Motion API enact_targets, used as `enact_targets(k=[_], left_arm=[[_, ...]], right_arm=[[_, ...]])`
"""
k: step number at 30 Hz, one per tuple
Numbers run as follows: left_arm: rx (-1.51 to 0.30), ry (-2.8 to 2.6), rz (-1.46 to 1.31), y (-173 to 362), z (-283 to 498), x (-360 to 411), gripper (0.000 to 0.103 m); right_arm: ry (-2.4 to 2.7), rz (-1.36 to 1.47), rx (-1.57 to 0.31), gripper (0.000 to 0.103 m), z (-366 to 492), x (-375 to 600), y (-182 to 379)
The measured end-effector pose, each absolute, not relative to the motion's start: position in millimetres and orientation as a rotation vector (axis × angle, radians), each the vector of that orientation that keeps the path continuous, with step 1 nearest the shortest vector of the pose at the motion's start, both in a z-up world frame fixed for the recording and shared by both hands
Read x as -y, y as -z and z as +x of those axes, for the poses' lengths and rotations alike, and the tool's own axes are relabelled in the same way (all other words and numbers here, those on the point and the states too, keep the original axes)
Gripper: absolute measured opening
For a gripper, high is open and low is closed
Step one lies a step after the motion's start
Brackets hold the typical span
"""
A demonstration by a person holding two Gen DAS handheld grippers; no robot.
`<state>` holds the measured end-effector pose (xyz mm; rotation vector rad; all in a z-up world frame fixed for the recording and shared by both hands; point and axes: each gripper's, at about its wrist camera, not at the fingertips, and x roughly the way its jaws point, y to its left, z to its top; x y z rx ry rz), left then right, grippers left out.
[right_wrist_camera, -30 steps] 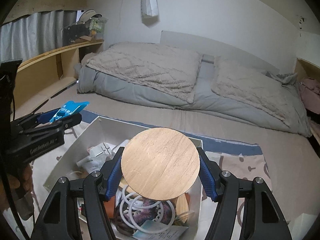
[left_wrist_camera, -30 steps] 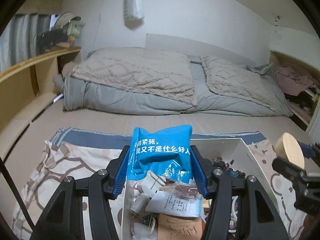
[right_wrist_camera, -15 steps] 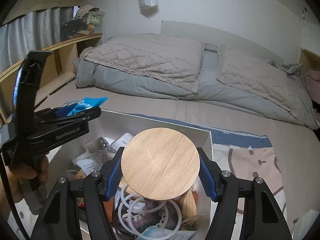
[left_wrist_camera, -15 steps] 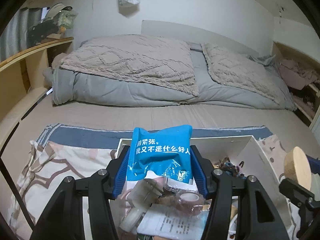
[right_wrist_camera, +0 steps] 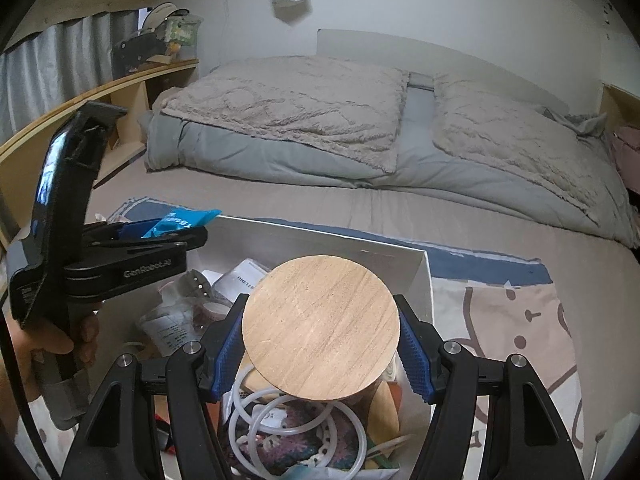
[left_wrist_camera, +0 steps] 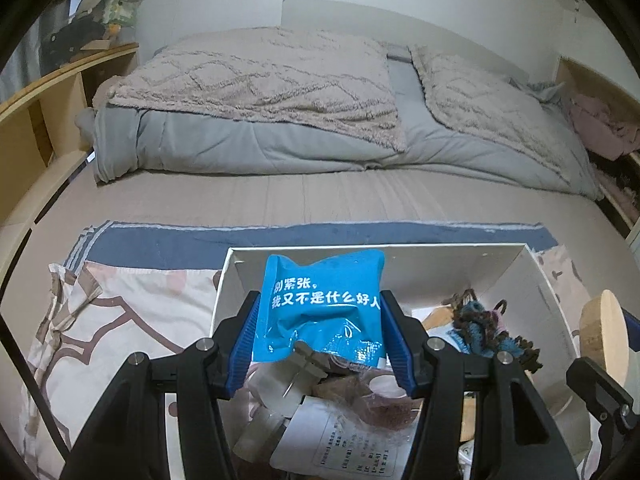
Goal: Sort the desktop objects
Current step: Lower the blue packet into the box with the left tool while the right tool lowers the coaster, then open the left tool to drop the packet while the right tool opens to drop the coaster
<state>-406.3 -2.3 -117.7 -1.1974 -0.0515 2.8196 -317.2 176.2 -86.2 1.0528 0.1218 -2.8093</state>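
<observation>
Here, on our left, we have the left gripper (left_wrist_camera: 322, 332) clamped on a blue packet (left_wrist_camera: 320, 306) printed with white Chinese characters, its two blue-padded fingers (left_wrist_camera: 245, 344) pressing the packet's side edges. We hold it above the near left part of a white box (left_wrist_camera: 440, 264), which sits on a patterned cloth (left_wrist_camera: 120, 320) spread over the bed (left_wrist_camera: 320, 196). Under the packet we see a jumble in the box: a printed paper sheet (left_wrist_camera: 340, 440), a roll of tape (left_wrist_camera: 380, 390), and farther right a tangle of blue and brown yarn (left_wrist_camera: 486, 330).

In the right wrist view we see our left hand (right_wrist_camera: 52, 344) around the handle of that same gripper, the packet (right_wrist_camera: 180, 218) poking out flat past the box's left wall (right_wrist_camera: 320, 240). To the right of it, our right gripper (right_wrist_camera: 320, 332) is closed on a round wooden disc (right_wrist_camera: 320, 328), pinched at its left and right rims and held over the box's near right part. Beneath the disc lie coiled white tubing (right_wrist_camera: 288, 424) and more clutter. Folded grey quilts (right_wrist_camera: 320, 120) lie across the far side of the bed.
</observation>
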Motion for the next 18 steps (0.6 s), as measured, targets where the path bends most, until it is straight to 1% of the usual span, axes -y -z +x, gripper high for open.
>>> enact_targets(k=[2,3,5,6,7,11,18], left_arm=[[0.044,-2.831,-1.222,120,-408,2,0.058],[0.041,-2.844,-1.239,121,-409,3,0.062],[0.045,-2.875,-1.27,124,-411,6,0.073],[0.051,-2.884,-1.277,124,-411,8,0.086],[0.064,-2.896,-1.272,124,-411,10,0.089],[0.097,-2.904,-1.238,120,-406,14,0.089],[0.084,-2.885,-1.222,120,-400,9,0.089]], right_arm=[[2.806,1.054,-0.129,0.068,-318,-175,87],[2.804,1.054,-0.132,0.068,-318,-175,87],[2.804,1.056,-0.136,0.068,-318,-174,88],[2.803,1.058,-0.136,0.068,-318,-174,88],[2.803,1.059,-0.135,0.068,-318,-174,88],[2.804,1.061,-0.138,0.068,-318,-174,88],[2.823,1.061,-0.131,0.068,-319,-175,86]])
